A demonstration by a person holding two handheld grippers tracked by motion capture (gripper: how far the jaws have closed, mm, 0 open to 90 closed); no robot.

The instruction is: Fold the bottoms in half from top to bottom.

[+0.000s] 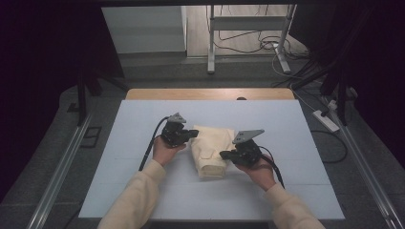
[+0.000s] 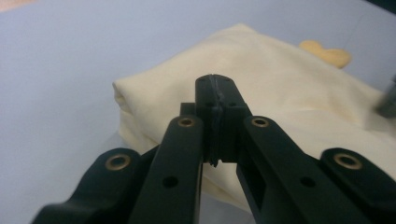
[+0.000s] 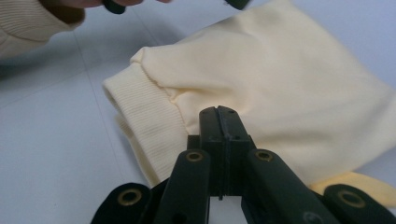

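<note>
Both forearms, in cream sleeves, came in from the bottom of the high view and angled inward. The left gripper (image 1: 193,133) pointed right, its jaws pressed together with no gap. The right gripper (image 1: 224,155) pointed left, jaws likewise closed flat against each other, gripping nothing visible.

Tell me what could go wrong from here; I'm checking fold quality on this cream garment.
Both the left gripper and right gripper have jaws shut with no cloth between them, pressing at the folded garment. Nudging could slide it across the smooth table. The ribbed cuff might spring open.
</note>
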